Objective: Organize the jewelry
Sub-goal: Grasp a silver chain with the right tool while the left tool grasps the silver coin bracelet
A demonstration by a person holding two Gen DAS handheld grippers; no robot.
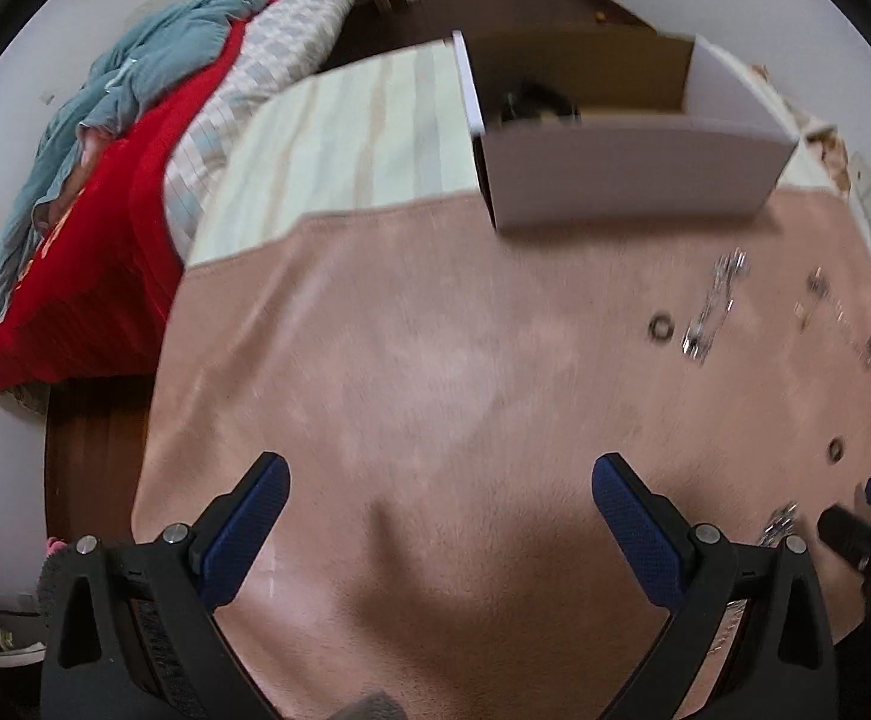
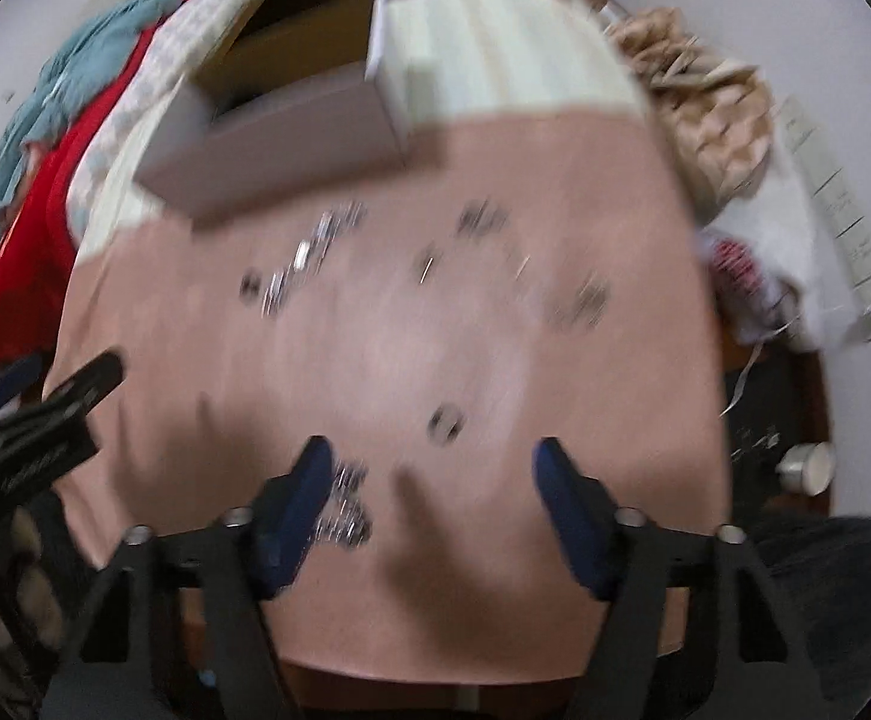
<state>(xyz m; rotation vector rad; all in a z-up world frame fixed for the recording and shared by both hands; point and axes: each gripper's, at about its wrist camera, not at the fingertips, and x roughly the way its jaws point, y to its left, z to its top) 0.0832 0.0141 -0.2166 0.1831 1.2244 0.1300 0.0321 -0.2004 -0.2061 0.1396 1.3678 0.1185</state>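
Both hand-held grippers hung wide and empty over the pink cloth.

Right hand-held gripper [image 2: 432, 468] looked set to pick first: a chain [image 2: 345, 510] lay beside its left finger (blurred), a ring [image 2: 444, 420] just ahead; the white box [image 1: 633, 138], far ahead of the left hand-held gripper [image 1: 441, 480], held something dark.

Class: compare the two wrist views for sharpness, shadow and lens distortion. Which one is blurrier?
Right wrist view: blurrier, with the jewelry smeared into streaks and the box soft. Left wrist view: sharper, rings readable, only mild blur. Both: soft shadows on the pink cloth between the jaws, and fisheye bending at the dark round edges.
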